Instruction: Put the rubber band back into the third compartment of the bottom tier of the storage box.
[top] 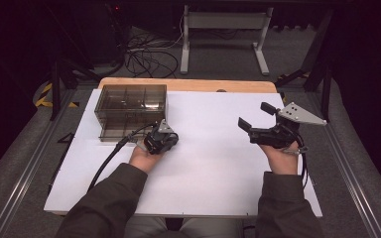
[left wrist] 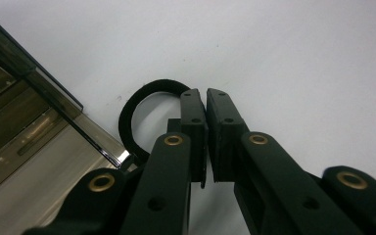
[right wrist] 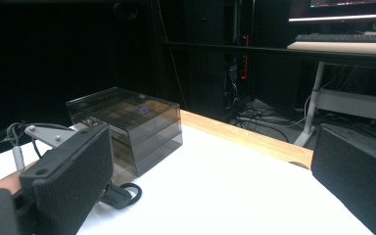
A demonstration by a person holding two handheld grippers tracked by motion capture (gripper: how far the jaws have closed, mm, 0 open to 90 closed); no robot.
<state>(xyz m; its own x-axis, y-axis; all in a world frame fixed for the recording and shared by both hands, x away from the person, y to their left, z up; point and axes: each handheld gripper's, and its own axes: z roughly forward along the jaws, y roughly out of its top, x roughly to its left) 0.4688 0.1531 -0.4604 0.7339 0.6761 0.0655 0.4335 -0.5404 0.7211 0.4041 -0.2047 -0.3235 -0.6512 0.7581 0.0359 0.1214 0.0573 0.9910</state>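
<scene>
Left forearm in from the lower edge, angled up and right, left gripper (top: 162, 139) tipped steeply down onto the white surface (top: 213, 163) just in front of the smoky clear drawer box (top: 131, 110) — jaws pressed nearly together, only a thin slit between them, pinching the rim of a black ring (left wrist: 136, 111) that lies flat on the surface beside the box's bottom drawer. Right forearm raised at the right side, well apart from the box — right gripper (top: 257, 116) held above the surface, jaws spread wide, holding and touching nothing.
</scene>
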